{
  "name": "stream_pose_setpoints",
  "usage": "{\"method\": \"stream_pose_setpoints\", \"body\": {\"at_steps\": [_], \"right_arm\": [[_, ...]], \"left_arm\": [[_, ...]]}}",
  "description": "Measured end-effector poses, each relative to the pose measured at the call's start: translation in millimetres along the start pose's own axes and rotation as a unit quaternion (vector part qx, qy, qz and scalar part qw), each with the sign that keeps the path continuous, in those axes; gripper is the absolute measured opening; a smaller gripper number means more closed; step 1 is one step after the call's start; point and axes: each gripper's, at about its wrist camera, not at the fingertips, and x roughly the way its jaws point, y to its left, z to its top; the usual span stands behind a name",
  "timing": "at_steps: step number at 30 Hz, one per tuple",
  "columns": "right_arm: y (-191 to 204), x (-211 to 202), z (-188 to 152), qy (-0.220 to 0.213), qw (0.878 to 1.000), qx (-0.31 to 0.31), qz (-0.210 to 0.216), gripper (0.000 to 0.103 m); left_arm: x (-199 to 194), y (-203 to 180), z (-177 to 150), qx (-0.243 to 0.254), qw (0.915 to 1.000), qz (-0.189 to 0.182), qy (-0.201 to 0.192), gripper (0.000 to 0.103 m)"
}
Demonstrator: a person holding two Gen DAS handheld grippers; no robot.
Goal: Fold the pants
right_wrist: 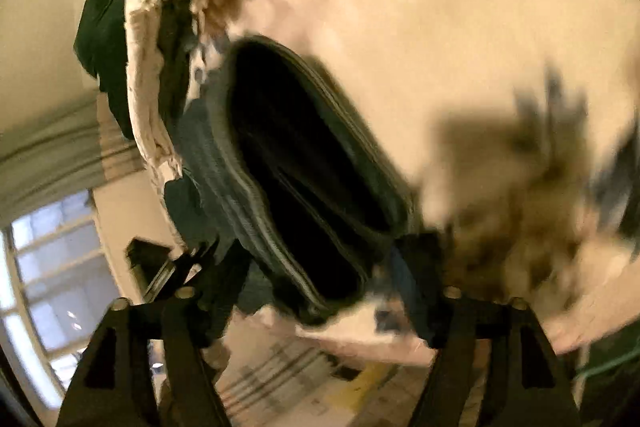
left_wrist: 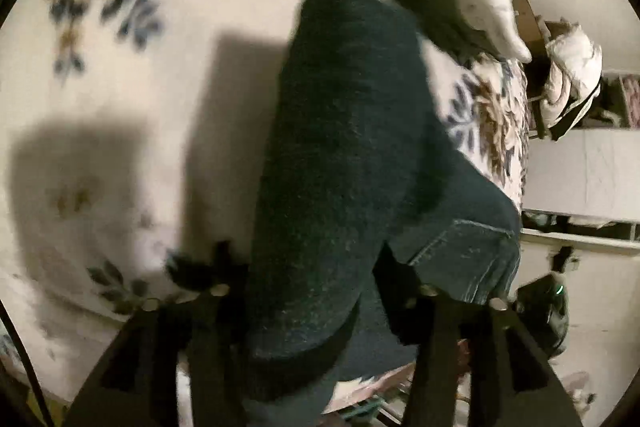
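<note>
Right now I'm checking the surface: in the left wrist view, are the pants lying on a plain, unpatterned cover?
No, the pants lie on a white bedspread printed with blue and brown flowers.

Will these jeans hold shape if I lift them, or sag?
Likely sag: the jeans already drape limply over the bedspread. Probably heavyish, since the denim looks thick with stitched seams. The hem gapes open, so layers may shift.

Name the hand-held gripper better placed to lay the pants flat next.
Probably the left hand-held gripper: the dark pants run out ahead of it across the floral bedspread. The right hand-held gripper faces only the open waistband.
</note>
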Motion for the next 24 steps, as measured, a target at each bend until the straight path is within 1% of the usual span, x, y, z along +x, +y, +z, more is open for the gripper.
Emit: {"method": "stream_pose_setpoints", "body": {"at_steps": [1,2,3,5,6,7,8,9,11,13,15,17,18,19,20,21,22,23,24], "right_arm": [[-7,8,-11,0.007,1.0,0.013,0.009,0.078],[-11,16,-19,0.014,0.999,0.02,0.02,0.078],[-14,27,-27,0.022,0.999,0.026,0.027,0.078],[-18,52,-35,0.025,0.998,0.041,0.042,0.078],[-18,67,-36,0.022,0.997,0.048,0.06,0.078],[-21,75,-39,0.013,0.995,0.057,0.079,0.078],[-19,83,-39,0.002,0.993,0.062,0.096,0.078],[-17,87,-40,-0.016,0.991,0.06,0.117,0.077],[-3,84,-41,-0.064,0.987,0.058,0.134,0.071],[12,77,-44,-0.086,0.985,0.051,0.141,0.071],[25,72,-49,-0.104,0.984,0.029,0.143,0.071],[28,81,-45,-0.105,0.99,0.01,0.092,0.073],[21,89,-41,-0.103,0.992,0.019,0.075,0.077],[11,98,-38,-0.097,0.991,0.041,0.081,0.077],[6,102,-35,-0.1,0.988,0.057,0.1,0.078],[8,102,-34,-0.107,0.987,0.061,0.105,0.077],[15,101,-34,-0.114,0.987,0.059,0.099,0.076],[22,99,-36,-0.122,0.987,0.053,0.091,0.066],[31,96,-39,-0.129,0.987,0.045,0.081,0.059]], "left_arm": [[0,4,1,-0.003,1.0,-0.004,0.002,0.066],[2,6,3,-0.004,1.0,-0.005,0.004,0.081],[6,9,3,-0.006,0.9999,-0.008,0.01,0.085],[11,15,0,-0.008,0.9994,-0.022,0.024,0.089],[17,14,2,-0.011,0.9989,-0.033,0.032,0.091],[20,13,0,-0.011,0.9987,-0.037,0.034,0.097],[21,11,-1,-0.009,0.9984,-0.044,0.036,0.099],[20,11,-1,-0.007,0.9982,-0.045,0.038,0.1],[20,10,1,-0.011,0.998,-0.047,0.042,0.1],[19,10,3,-0.012,0.9976,-0.052,0.043,0.1],[21,10,3,-0.012,0.9973,-0.056,0.046,0.1],[21,16,2,-0.01,0.997,-0.061,0.048,0.1],[22,15,3,-0.01,0.9969,-0.06,0.049,0.1],[21,15,3,-0.011,0.997,-0.06,0.048,0.1],[21,15,4,-0.011,0.9972,-0.058,0.046,0.1],[18,12,2,-0.009,0.9977,-0.057,0.037,0.1],[14,11,0,-0.006,0.9981,-0.056,0.026,0.094],[9,9,-3,0.001,0.9983,-0.056,0.014,0.074],[3,2,-6,0.017,0.9987,-0.048,-0.003,0.054]]}}
